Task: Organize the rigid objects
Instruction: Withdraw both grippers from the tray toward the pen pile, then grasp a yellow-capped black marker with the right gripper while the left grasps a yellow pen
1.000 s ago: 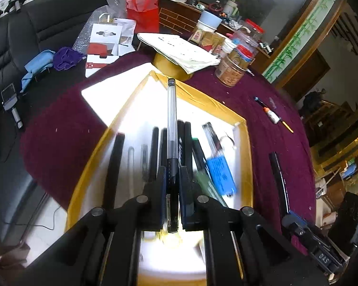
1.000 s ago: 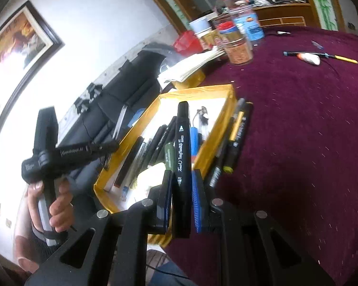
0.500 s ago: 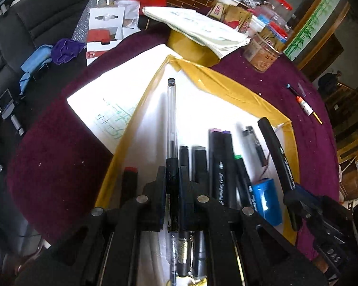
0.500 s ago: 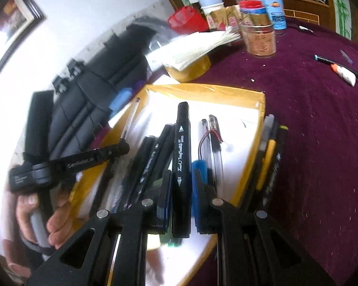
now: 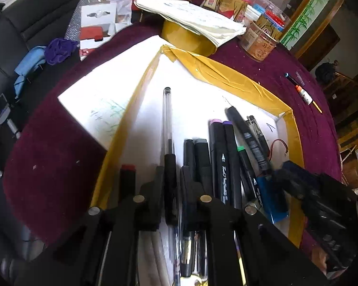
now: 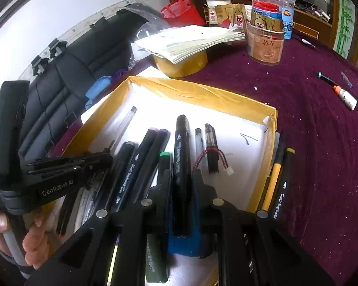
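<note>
At the far left of the right wrist view a hand (image 6: 33,240) grasps the left gripper (image 6: 102,159), whose body reads "GenRobot.AI". Its jaws are opening, narrowly apart, with the clear pen (image 5: 166,124) between them; whether the pads touch it I cannot tell. The pen lies over the white floor of the yellow-taped box (image 5: 226,76), near its left wall. A red-tipped marker (image 5: 127,178) lies just left of this gripper, crowding it.

To the right, inside the box, a row of black markers (image 5: 223,157) lies side by side, one printed with "Touch"-style lettering too small to read fully. A green-tipped marker (image 6: 164,164) sits beside them. The right gripper (image 6: 181,174) is opening too, jaws narrow, with the black marker (image 6: 181,147) between them over the box; its print is illegible. A blue battery pack (image 5: 272,195) with red wire lies below it, next to two small pens.

Outside the right wall, a yellow-barrelled marker (image 6: 273,181) and a black one rest on the maroon surface (image 6: 322,166). Beyond the box stand a tape roll (image 6: 181,62) under stacked papers (image 6: 191,40) and jars (image 6: 265,45) with Chinese labels.
</note>
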Available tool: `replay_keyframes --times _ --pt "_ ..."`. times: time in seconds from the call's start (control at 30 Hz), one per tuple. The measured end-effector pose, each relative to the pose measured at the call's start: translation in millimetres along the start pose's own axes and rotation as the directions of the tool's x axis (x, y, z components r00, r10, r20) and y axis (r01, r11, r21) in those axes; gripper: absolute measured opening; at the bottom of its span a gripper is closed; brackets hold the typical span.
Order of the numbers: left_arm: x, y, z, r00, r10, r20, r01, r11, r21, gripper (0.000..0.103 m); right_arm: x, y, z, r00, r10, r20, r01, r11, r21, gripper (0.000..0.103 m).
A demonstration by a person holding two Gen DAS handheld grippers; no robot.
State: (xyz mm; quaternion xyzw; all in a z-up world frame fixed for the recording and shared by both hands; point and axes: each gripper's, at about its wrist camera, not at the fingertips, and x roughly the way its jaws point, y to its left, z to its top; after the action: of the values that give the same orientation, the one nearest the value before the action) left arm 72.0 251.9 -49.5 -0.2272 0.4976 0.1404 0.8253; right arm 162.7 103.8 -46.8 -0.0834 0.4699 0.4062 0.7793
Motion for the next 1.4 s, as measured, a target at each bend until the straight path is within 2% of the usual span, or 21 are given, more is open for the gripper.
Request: replay_keyframes --times 0.03,0.07,0.1,0.17,0.2,0.27,0.37,0.47,0.53,0.67,0.93,1.03,1.1,1.2,1.27,1.4 --pt "-10 -2 -4 1.000 0.007 0.028 -0.007 1.000 0.006 0.019 -6 0 -2 1.000 0.012 0.016 -0.012 1.000 0.001 0.019" --pt "-18 -5 -8 0.998 0.013 0.054 -0.014 1.000 0.013 0.027 -19 -2 -7 0.998 0.035 0.049 -0.035 0.999 -0.002 0.023" --pt "-28 -9 -12 0.996 0.020 0.084 -0.021 1.000 0.022 0.038 -30 -4 -11 0.996 0.055 0.075 -0.055 0.998 -0.007 0.031" --pt "-51 -22 -26 0.988 0.015 0.156 -0.022 0.999 0.046 0.051 -61 -15 -29 0.983 0.108 0.148 -0.109 0.994 -0.003 0.040" --pt "-61 -29 -35 0.984 0.007 0.178 -0.017 0.998 0.053 0.053 -70 -19 -36 0.979 0.124 0.164 -0.126 0.992 0.000 0.040" --pt "-74 -45 -50 0.978 -0.029 0.205 0.014 0.997 0.072 0.053 -91 -37 -57 0.967 0.155 0.200 -0.163 0.986 0.025 0.040" --pt "-84 -68 -71 0.966 -0.114 0.230 0.098 0.992 0.081 0.053 -106 -71 -84 0.968 0.133 0.213 -0.158 0.982 0.105 0.040" --pt "-81 -94 -86 0.960 -0.185 0.208 0.169 0.981 0.090 0.053 -108 -104 -101 0.974 0.105 0.201 -0.142 0.973 0.181 0.039" --pt "-76 -111 -92 0.961 -0.205 0.185 0.188 0.977 0.105 0.053 -103 -123 -111 0.980 0.093 0.177 -0.135 0.962 0.239 0.039" --pt "-77 -133 -99 0.964 -0.188 0.187 0.160 0.975 0.155 0.053 -94 -133 -106 0.984 0.106 0.142 -0.139 0.957 0.253 0.039" --pt "-85 -133 -113 0.965 -0.170 0.199 0.139 0.977 0.162 0.053 -60 -115 -73 0.994 0.096 0.047 -0.104 0.974 0.200 0.029" --pt "-84 -131 -118 0.966 -0.168 0.197 0.138 0.978 0.159 0.053 -44 -109 -61 0.998 0.065 0.010 -0.066 0.981 0.184 0.026" --pt "-83 -131 -120 0.967 -0.168 0.191 0.137 0.977 0.164 0.053 -32 -107 -52 1.000 0.014 -0.017 -0.011 0.984 0.177 0.025" --pt "-81 -129 -120 0.968 -0.171 0.185 0.141 0.976 0.164 0.053 -16 -106 -45 0.998 0.001 -0.059 0.009 0.985 0.173 0.024" --pt "-81 -130 -120 0.968 -0.175 0.181 0.146 0.976 0.164 0.053 -16 -101 -43 0.998 -0.040 -0.050 0.047 0.989 0.142 0.018" --pt "-81 -135 -122 0.968 -0.182 0.173 0.149 0.970 0.190 0.053 -32 -110 -53 0.998 -0.048 -0.041 0.055 0.981 0.184 0.015"
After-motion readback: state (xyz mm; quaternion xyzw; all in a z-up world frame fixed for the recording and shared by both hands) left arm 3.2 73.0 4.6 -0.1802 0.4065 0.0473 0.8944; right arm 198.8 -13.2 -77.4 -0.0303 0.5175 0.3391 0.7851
